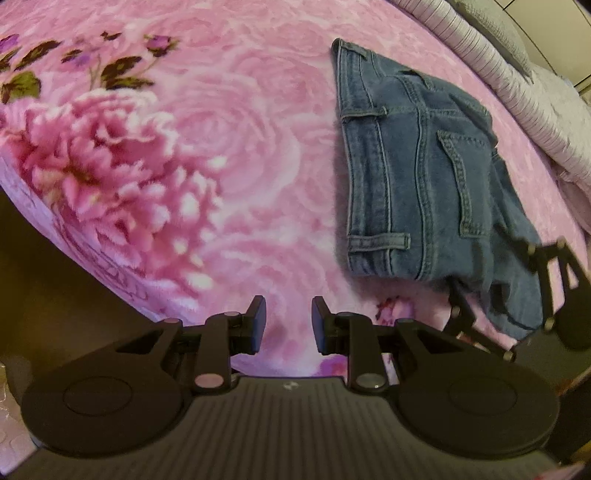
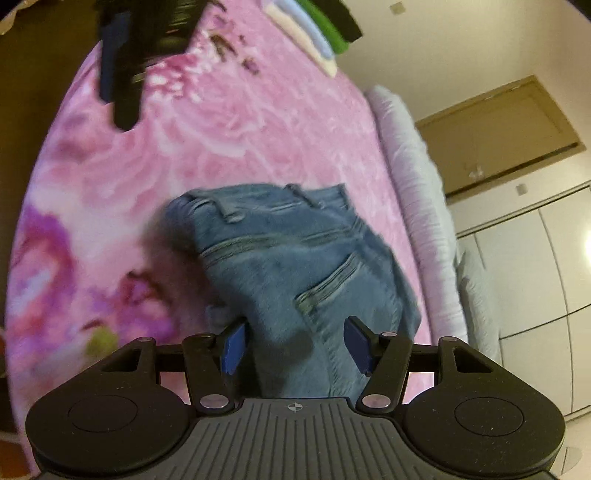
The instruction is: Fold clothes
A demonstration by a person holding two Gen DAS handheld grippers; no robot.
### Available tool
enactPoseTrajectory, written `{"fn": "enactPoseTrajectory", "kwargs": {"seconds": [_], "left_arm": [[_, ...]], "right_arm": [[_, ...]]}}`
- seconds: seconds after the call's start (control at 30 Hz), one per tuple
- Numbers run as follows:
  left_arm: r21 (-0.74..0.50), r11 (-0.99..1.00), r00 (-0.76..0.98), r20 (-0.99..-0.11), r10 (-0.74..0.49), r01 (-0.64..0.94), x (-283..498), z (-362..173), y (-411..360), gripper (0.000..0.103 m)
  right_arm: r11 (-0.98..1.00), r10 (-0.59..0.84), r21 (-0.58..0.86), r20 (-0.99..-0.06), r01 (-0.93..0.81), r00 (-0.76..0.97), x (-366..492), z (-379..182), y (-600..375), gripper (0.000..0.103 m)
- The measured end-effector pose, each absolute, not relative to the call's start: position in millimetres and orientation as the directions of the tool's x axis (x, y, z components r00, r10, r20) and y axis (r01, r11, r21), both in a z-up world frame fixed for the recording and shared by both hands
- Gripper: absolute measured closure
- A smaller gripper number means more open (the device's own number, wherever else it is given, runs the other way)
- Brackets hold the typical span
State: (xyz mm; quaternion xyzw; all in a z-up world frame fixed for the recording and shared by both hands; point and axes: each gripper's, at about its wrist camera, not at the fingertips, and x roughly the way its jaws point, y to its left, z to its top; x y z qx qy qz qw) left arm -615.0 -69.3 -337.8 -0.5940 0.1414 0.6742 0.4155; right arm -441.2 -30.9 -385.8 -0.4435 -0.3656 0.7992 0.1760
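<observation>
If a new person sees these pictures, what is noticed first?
First, the folded blue denim jeans lying on the pink rose-patterned fleece blanket, toward its right side. Next, the right gripper, open around the near end of the jeans, while the left gripper hangs open over bare blanket.

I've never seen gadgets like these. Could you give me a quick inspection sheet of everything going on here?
Surface: pink floral blanket covering a bed.
Job's things: folded blue jeans lying on the blanket, back pocket up.
Clutter: stack of folded clothes at the blanket's far end.
Grippers: left gripper open and empty above the blanket; right gripper open, its fingers either side of the jeans' edge.
Cables: nothing seen.
Surroundings: pale quilt beside the blanket, white wardrobe doors, cream wall.
</observation>
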Motion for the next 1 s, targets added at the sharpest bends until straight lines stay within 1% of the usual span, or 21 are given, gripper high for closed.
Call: {"fn": "enactPoseTrajectory", "kwargs": {"seconds": [0.03, 0.07, 0.1, 0.13, 0.17, 0.2, 0.27, 0.3, 0.37, 0.4, 0.47, 0.53, 0.6, 0.7, 0.73, 0.8, 0.83, 0.9, 0.93, 0.97, 1.0], "left_arm": [[-0.302, -0.615, 0.047, -0.918, 0.394, -0.728, -613.0, -335.7, -67.4, 0.082], [-0.301, -0.615, 0.044, -0.917, 0.397, -0.729, -610.9, -333.6, -65.4, 0.082], [-0.299, -0.616, 0.040, -0.916, 0.399, -0.729, -608.9, -331.5, -63.4, 0.082], [-0.298, -0.616, 0.036, -0.916, 0.401, -0.729, -606.9, -329.4, -61.4, 0.082], [-0.297, -0.616, 0.032, -0.915, 0.403, -0.729, -604.8, -327.3, -59.4, 0.082], [-0.296, -0.617, 0.028, -0.914, 0.405, -0.730, -602.8, -325.2, -57.4, 0.082], [-0.293, -0.617, 0.021, -0.912, 0.409, -0.730, -598.8, -321.0, -53.4, 0.082], [-0.292, -0.617, 0.017, -0.911, 0.411, -0.730, -596.7, -318.9, -51.4, 0.082], [-0.291, -0.602, 0.012, -0.906, 0.424, -0.743, -586.8, -315.1, -44.3, 0.082], [-0.292, -0.594, 0.011, -0.903, 0.429, -0.750, -581.5, -313.2, -39.5, 0.082], [-0.297, -0.577, 0.016, -0.897, 0.442, -0.761, -570.7, -307.9, -27.8, 0.082], [-0.309, -0.551, 0.028, -0.888, 0.459, -0.775, -558.1, -303.2, -15.1, 0.082], [-0.314, -0.518, 0.042, -0.882, 0.470, -0.796, -543.6, -300.9, -2.0, 0.082], [-0.311, -0.481, 0.062, -0.883, 0.466, -0.820, -522.2, -303.7, 16.5, 0.081], [-0.315, -0.478, 0.070, -0.884, 0.462, -0.820, -516.2, -306.7, 21.4, 0.081], [-0.322, -0.472, 0.087, -0.887, 0.454, -0.821, -504.1, -312.7, 31.2, 0.081], [-0.329, -0.473, 0.099, -0.889, 0.448, -0.817, -495.9, -318.4, 34.1, 0.081], [-0.352, -0.489, 0.129, -0.892, 0.433, -0.798, -485.4, -328.8, 40.6, 0.081], [-0.373, -0.507, 0.148, -0.891, 0.430, -0.777, -482.2, -334.0, 43.1, 0.081], [-0.395, -0.526, 0.167, -0.888, 0.428, -0.753, -479.3, -339.2, 45.4, 0.081], [-0.421, -0.547, 0.185, -0.882, 0.433, -0.724, -477.7, -343.1, 47.2, 0.080]], "right_arm": [[-0.700, 0.585, -0.714, -0.588, 0.019, -0.559, -441.7, -379.8, -26.1, 0.045], [-0.734, 0.560, -0.679, -0.596, -0.011, -0.575, -441.7, -372.2, -20.4, 0.061], [-0.781, 0.527, -0.622, -0.611, -0.053, -0.591, -440.6, -360.9, -12.1, 0.072], [-0.821, 0.496, -0.564, -0.631, -0.086, -0.596, -439.3, -351.0, -3.4, 0.091], [-0.856, 0.464, -0.503, -0.649, -0.117, -0.603, -438.0, -341.2, 5.2, 0.095], [-0.888, 0.431, -0.432, -0.663, -0.158, -0.612, -435.8, -330.5, 15.2, 0.096], [-0.917, 0.390, -0.216, -0.665, -0.336, -0.637, -422.4, -300.5, 50.8, 0.097], [-0.897, 0.382, -0.095, -0.656, -0.431, -0.651, -412.8, -284.0, 71.7, 0.097], [-0.786, 0.415, 0.134, -0.608, -0.603, -0.677, -382.1, -249.2, 117.7, 0.097], [-0.704, 0.455, 0.230, -0.581, -0.672, -0.675, -359.5, -233.7, 140.6, 0.097], [-0.516, 0.545, 0.385, -0.542, -0.765, -0.640, -308.2, -210.4, 182.8, 0.097], [-0.300, 0.645, 0.492, -0.526, -0.817, -0.554, -242.3, -196.6, 214.3, 0.097], [-0.095, 0.719, 0.541, -0.543, -0.835, -0.434, -179.1, -189.6, 233.7, 0.097], [0.230, 0.759, 0.523, -0.624, -0.821, -0.185, -81.1, -193.9, 243.3, 0.097], [0.347, 0.739, 0.502, -0.666, -0.792, -0.099, -51.6, -201.9, 242.3, 0.097], [0.571, 0.636, 0.445, -0.771, -0.690, 0.030, 7.0, -227.6, 237.9, 0.097], [0.661, 0.564, 0.422, -0.825, -0.621, 0.040, 31.8, -244.8, 233.5, 0.097], [0.737, 0.452, 0.381, -0.892, -0.559, -0.013, 63.0, -275.2, 222.6, 0.097], [0.734, 0.419, 0.369, -0.907, -0.570, -0.048, 68.8, -286.1, 217.2, 0.097], [0.723, 0.390, 0.360, -0.917, -0.590, -0.082, 70.7, -295.1, 212.2, 0.094], [0.710, 0.367, 0.362, -0.922, -0.604, -0.121, 72.1, -303.5, 206.2, 0.093]]}}
